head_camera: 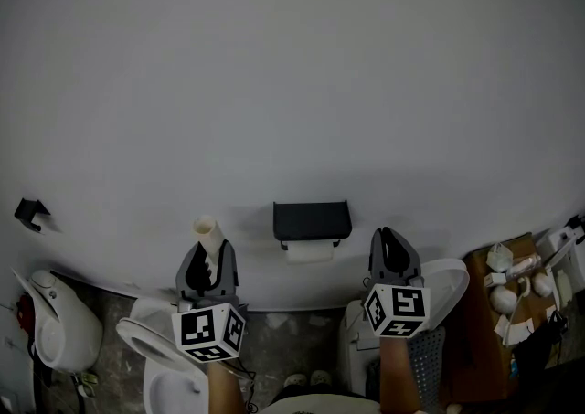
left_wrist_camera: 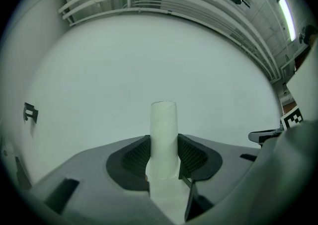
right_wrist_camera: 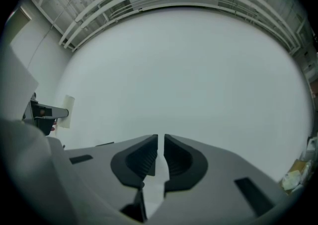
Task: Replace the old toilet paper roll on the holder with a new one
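A pale empty paper tube point(head_camera: 207, 235) stands upright between the fingers of my left gripper point(head_camera: 209, 257), which is shut on it. In the left gripper view the tube point(left_wrist_camera: 164, 137) fills the gap of that gripper point(left_wrist_camera: 164, 144), the pads pressing its sides. The black holder point(head_camera: 311, 219) hangs on the wall between the two grippers, with something white point(head_camera: 309, 253) showing under its cover. My right gripper point(head_camera: 394, 246) is to the right of the holder, shut with nothing in it point(right_wrist_camera: 160, 142). The right gripper view shows the tube point(right_wrist_camera: 66, 112) far left.
A black hook point(head_camera: 30, 213) sits on the wall at left. White toilets point(head_camera: 64, 325) stand below, one with a raised seat point(head_camera: 146, 344). At right is a brown table point(head_camera: 484, 312) with several small white items. The pale wall point(head_camera: 292, 83) fills the rest.
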